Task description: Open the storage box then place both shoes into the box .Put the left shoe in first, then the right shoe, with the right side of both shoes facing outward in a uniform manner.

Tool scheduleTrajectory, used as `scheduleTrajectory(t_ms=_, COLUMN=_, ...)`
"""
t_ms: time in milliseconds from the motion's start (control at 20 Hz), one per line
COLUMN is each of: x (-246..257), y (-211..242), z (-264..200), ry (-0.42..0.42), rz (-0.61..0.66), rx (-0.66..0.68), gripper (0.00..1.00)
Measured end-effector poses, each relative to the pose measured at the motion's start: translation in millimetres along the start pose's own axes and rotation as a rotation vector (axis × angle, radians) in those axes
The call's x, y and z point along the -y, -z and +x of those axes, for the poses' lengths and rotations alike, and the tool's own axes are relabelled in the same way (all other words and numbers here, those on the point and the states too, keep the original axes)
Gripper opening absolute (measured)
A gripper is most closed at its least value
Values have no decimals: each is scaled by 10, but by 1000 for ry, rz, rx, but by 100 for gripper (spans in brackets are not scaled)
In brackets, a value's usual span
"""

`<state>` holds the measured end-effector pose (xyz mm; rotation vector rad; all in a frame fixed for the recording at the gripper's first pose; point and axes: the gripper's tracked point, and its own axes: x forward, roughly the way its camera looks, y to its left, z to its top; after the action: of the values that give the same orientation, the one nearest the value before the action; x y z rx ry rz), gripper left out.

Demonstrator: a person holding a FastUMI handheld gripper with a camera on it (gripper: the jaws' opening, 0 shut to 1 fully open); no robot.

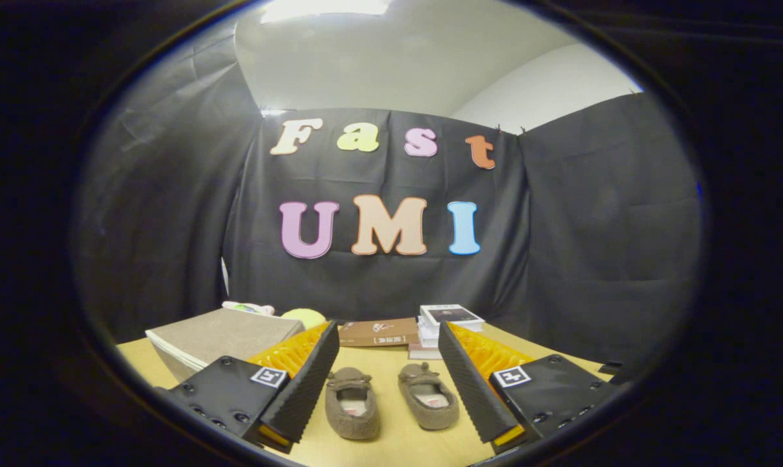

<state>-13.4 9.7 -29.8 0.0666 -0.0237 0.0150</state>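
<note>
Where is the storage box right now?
In the gripper view, the closed storage box sits on the table beside the left finger, with both shoes between the open gripper fingers.

brown book (378,332), stacked books (444,322), yellow-green ball (305,317)

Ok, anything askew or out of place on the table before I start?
Nothing stands out. Both shoes sit upright, side by side between the open gripper's fingers, the storage box closed beyond them.
</note>
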Motion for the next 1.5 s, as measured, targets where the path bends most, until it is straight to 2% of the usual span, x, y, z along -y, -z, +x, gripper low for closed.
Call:
scheduleTrajectory(t_ms=450, x=-47, y=63, z=-82, ry=20, rz=33, rx=-17, gripper=99)
scheduleTrajectory(t_ms=800, x=-277, y=124, z=-3, ry=-48, rz=207, rx=-3, gripper=98)
scheduleTrajectory(t_ms=950, x=-375, y=137, z=25, ry=-70, rz=391, rx=8, gripper=97)
scheduleTrajectory(t_ms=1150, x=-457, y=66, z=-17, ry=-92, rz=724, rx=71, gripper=97)
scheduleTrajectory(t_ms=1400, x=-461, y=384, z=-64, ry=-37, rz=1156, rx=65, gripper=96)
scheduleTrajectory(t_ms=1500, x=-483, y=489, z=-70, ry=-11, rz=1282, rx=58, gripper=95)
